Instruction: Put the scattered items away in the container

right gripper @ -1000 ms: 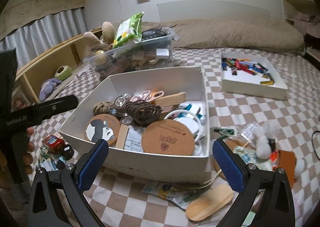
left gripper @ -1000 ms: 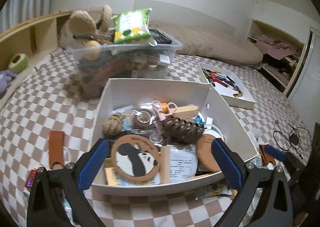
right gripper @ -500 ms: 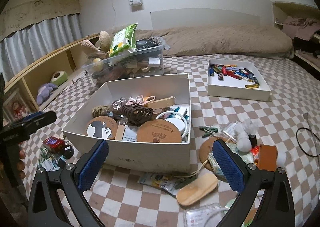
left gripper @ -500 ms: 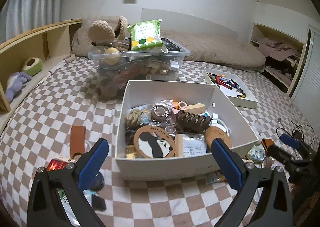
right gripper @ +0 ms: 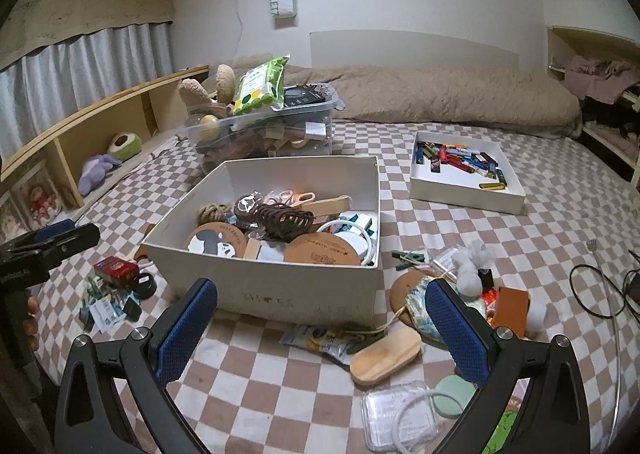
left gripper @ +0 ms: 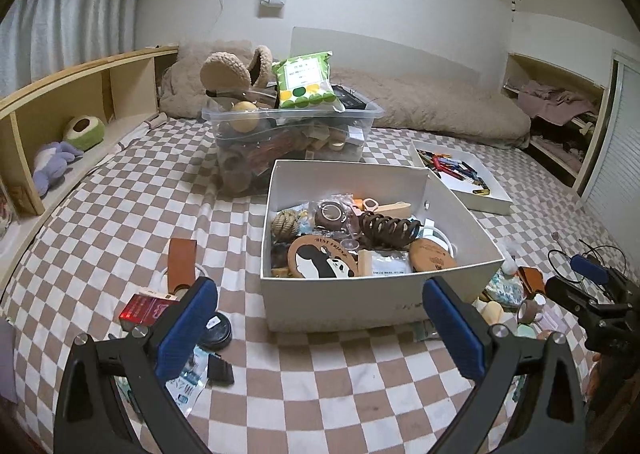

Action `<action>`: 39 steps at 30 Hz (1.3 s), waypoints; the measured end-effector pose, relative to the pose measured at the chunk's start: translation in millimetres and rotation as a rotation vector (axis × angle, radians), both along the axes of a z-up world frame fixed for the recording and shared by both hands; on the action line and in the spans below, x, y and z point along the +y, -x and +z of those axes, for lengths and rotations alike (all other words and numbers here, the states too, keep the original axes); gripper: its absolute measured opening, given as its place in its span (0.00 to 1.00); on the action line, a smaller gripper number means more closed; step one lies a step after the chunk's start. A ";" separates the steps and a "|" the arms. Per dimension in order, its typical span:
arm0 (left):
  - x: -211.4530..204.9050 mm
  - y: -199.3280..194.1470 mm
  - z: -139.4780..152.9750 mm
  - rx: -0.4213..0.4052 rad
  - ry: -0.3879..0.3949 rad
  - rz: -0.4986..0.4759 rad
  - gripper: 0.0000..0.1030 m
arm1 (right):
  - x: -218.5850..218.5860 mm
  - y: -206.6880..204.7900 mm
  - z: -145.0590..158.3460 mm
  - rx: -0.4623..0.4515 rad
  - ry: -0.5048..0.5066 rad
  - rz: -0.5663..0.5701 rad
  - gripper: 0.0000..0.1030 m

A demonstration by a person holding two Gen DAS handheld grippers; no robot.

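A white cardboard box (left gripper: 340, 298) (right gripper: 280, 294) sits on the checkered bed, filled with coasters, a brown hair claw, scissors and rope. My left gripper (left gripper: 318, 330) is open and empty, held back from the box's near wall. Left of the box lie a red packet (left gripper: 146, 308), a black round tin (left gripper: 216, 330) and a brown leather strap (left gripper: 182, 262). My right gripper (right gripper: 320, 328) is open and empty, near the box front. Right of the box lie a wooden brush (right gripper: 386, 356), a cork coaster (right gripper: 408, 288), white pompoms (right gripper: 472, 266) and an orange leather piece (right gripper: 510, 310).
A clear plastic bin (left gripper: 288, 142) piled with items stands behind the box. A shallow white tray (right gripper: 464, 178) of small colourful things lies at the back right. A wooden shelf (left gripper: 72, 102) with plush toys runs along the left. Black cables (right gripper: 600, 290) lie at the right.
Both grippers have pulled back and up from the box, so more of the bed and the scattered items shows. Both stay open and empty.
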State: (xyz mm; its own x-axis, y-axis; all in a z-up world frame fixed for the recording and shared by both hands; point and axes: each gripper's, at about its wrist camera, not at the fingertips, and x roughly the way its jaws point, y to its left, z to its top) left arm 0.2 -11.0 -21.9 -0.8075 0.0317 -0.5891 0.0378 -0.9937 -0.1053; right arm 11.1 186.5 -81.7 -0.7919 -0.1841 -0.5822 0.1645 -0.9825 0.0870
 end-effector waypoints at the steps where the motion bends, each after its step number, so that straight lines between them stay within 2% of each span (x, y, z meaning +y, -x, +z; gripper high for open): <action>1: -0.1 -1.4 -0.6 0.000 -0.001 0.001 1.00 | 0.5 -2.3 0.0 0.002 -0.004 -0.001 1.00; 19: 3.0 -24.0 -6.9 -0.027 0.022 -0.001 1.00 | 10.0 -29.8 4.6 0.013 -0.009 -0.028 1.00; 39: 6.0 -34.8 -8.1 -0.041 0.039 0.001 1.00 | 8.2 -40.5 4.1 0.014 -0.025 -0.022 1.00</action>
State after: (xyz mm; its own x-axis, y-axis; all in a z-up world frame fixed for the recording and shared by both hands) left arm 35.0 -5.0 -30.1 -0.7826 0.0072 -0.6225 0.0424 -0.9970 -0.0648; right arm 51.6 194.8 -77.6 -0.8036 -0.1518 -0.5754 0.1436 -0.9878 0.0599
